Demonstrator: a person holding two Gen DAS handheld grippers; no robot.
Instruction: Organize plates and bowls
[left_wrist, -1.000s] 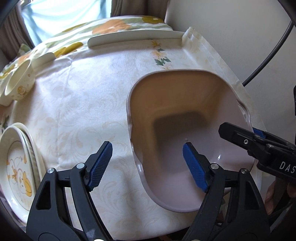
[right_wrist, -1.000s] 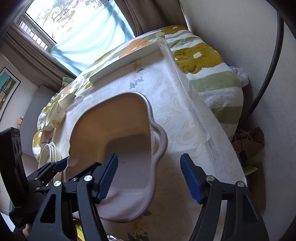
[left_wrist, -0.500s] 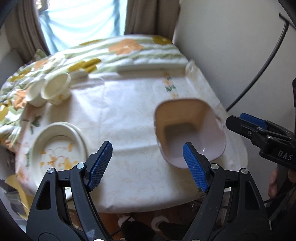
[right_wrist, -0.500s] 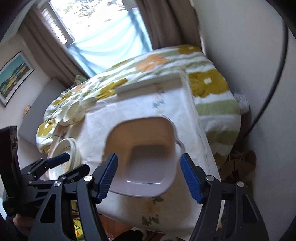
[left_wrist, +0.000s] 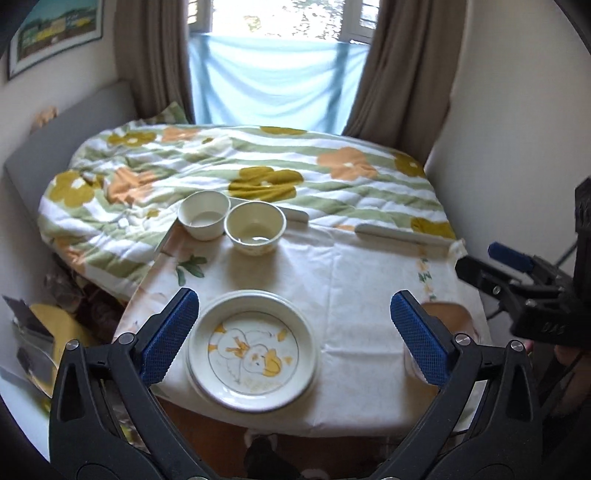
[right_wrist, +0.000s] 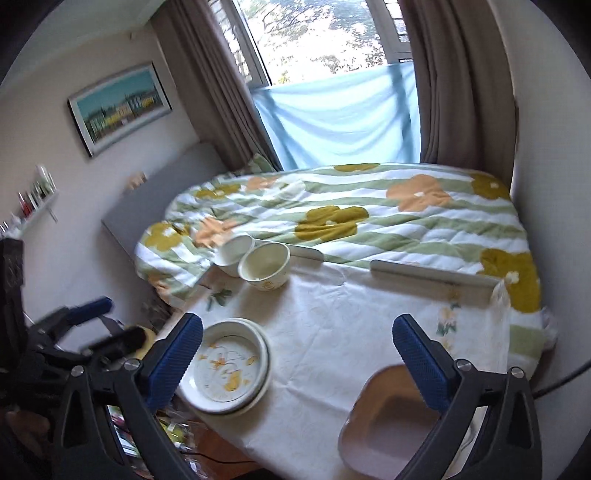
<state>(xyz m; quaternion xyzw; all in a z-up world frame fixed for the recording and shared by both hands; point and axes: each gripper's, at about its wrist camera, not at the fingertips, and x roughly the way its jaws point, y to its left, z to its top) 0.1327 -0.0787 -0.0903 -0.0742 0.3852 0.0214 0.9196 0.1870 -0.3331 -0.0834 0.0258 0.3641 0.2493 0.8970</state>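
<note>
A stack of cream plates with a yellow duck print sits at the table's near left edge; it also shows in the right wrist view. Two cream bowls stand side by side at the far left; the nearer one also shows in the right wrist view. A pinkish square tub sits at the near right corner, mostly hidden in the left wrist view. My left gripper is open and empty, high above the plates. My right gripper is open and empty, above the table.
The table wears a white floral cloth. A flowered green-striped quilt covers the bed behind it. A long white bar lies along the far edge. Wall on the right, window and curtains behind.
Both grippers have pulled back and up, away from the pink tub. The view has widened from the tub to the whole table. Both stay open and empty.
</note>
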